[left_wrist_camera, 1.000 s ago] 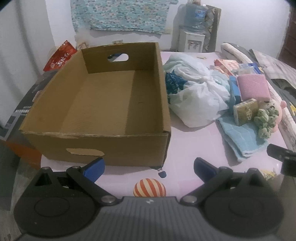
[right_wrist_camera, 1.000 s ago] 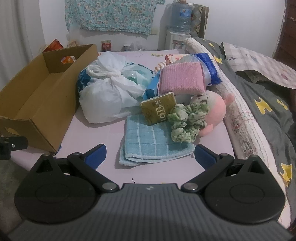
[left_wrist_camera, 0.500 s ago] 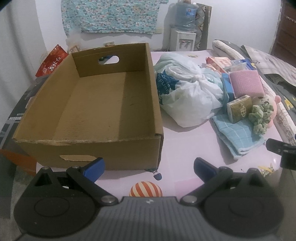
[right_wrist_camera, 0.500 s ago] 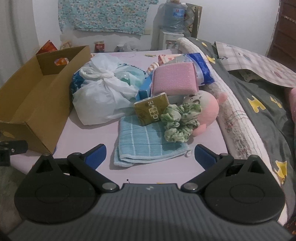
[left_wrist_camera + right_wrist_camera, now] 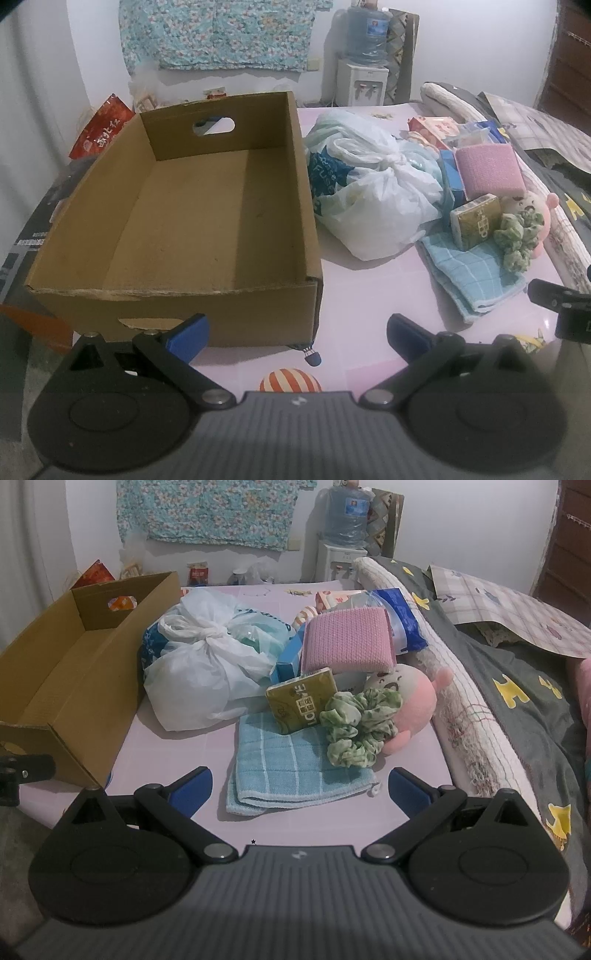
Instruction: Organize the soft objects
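An empty cardboard box (image 5: 207, 206) stands at the left of a pink mat (image 5: 369, 295). Right of it lies a pile: a tied white plastic bag (image 5: 207, 672), a folded blue towel (image 5: 291, 768), a green scrunchie (image 5: 358, 727), a pink plush toy (image 5: 413, 709), a pink knitted pad (image 5: 347, 638) and a gold tissue pack (image 5: 303, 701). My left gripper (image 5: 297, 332) is open and empty in front of the box's near wall. My right gripper (image 5: 297, 790) is open and empty just before the towel's near edge.
A rolled white blanket (image 5: 465, 701) and a grey quilt (image 5: 524, 701) border the mat on the right. A water dispenser (image 5: 343, 539) stands at the back wall. A red snack bag (image 5: 99, 129) lies behind the box. Blue packets (image 5: 402, 620) lie behind the pink pad.
Both grippers have drawn back and risen a little, so the box and the pile look smaller and farther. Both stay open. Nothing on the mat has moved.
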